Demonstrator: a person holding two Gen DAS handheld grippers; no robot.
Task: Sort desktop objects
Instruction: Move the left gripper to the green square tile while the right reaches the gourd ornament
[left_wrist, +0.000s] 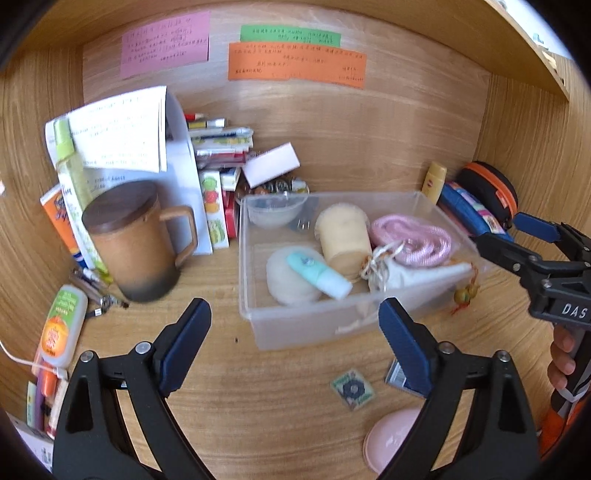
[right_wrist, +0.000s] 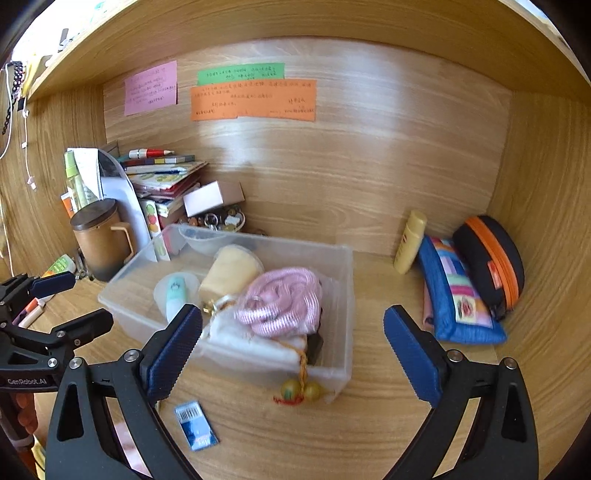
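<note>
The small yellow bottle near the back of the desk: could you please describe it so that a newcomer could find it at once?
Start at the clear plastic bin in the middle of the wooden desk and look right, toward the back wall. There a small yellow bottle stands leaning against the wall, just left of the blue patchwork pouch. It is the only upright, plain yellow thing on that side; its neighbours are soft zipped cases.

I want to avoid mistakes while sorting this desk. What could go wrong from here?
1. The bin is already full, and a tassel charm hangs over its front wall. Moving the bin could snag it or pull it out.
2. The mug stands close to the bin's left side, among loose items. The open left hand-held gripper could bump it.
3. The flat packets on the desk may be hard to pinch.
</note>
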